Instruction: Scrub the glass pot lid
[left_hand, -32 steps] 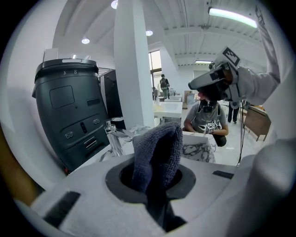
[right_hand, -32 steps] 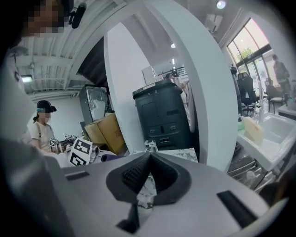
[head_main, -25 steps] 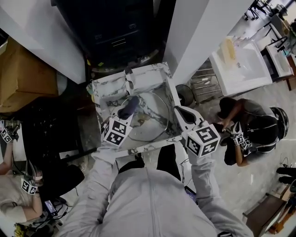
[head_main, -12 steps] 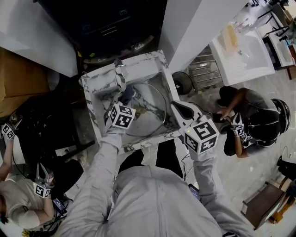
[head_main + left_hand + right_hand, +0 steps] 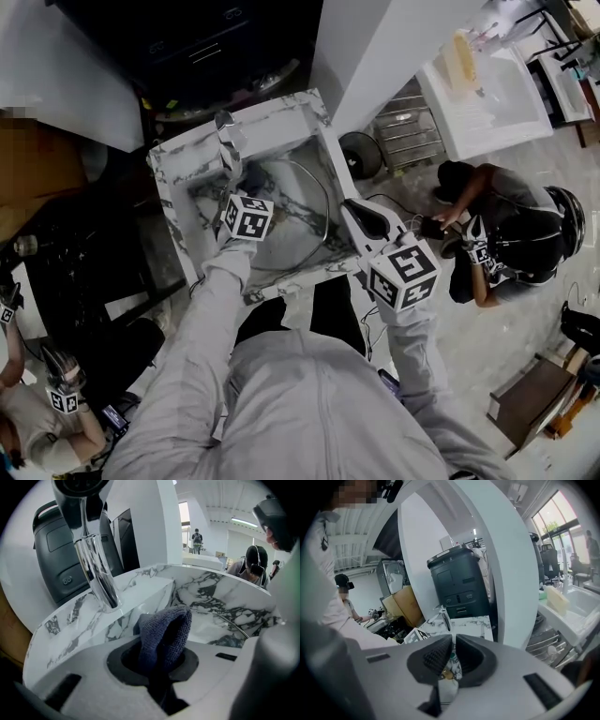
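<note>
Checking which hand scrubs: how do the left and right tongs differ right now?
Left tongs clamp a dark blue cloth; right tongs are nearly closed, without cloth. Left tongs reach into the marble sink by the tap; right tongs sit at its right rim. Both carry marker cubes.

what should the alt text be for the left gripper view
A folded dark blue cloth is clamped in the fingers of the left gripper, above a white marble-patterned sink. A shiny chrome faucet rises at upper left, and the thin metal rim of a round glass pot lid curves through the basin at right.
</note>
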Available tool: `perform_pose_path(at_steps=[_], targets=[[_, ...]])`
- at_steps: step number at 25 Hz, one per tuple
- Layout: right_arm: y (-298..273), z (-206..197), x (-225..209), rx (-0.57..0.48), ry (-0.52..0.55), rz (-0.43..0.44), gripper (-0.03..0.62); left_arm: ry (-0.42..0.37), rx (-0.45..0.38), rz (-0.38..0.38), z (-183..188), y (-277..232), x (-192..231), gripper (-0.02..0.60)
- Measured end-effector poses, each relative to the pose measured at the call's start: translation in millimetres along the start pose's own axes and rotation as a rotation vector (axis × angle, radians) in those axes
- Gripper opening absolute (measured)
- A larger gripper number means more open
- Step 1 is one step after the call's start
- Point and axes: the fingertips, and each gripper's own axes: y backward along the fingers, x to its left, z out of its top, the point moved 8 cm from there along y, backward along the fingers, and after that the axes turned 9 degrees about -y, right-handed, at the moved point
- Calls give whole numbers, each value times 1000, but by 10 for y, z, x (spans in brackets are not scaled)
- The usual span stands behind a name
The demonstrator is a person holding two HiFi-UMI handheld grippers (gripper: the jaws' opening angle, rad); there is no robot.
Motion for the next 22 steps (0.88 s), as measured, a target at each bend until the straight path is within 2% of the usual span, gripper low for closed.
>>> perform_pose_path(at_steps=[8, 12, 18, 22], targets=[[-36, -34, -69, 22, -42, -57, 30, 83, 3, -28, 34, -219, -35, 58], [39, -28, -70, 2, -30, -51, 29, 107, 1, -27, 38, -283, -25, 58], [68, -77, -65, 24, -1, -31, 29, 103, 5, -46, 99, -397, -76, 57], [51, -135, -73, 53, -44, -1, 29, 96, 4, -72, 134, -422, -124, 57]])
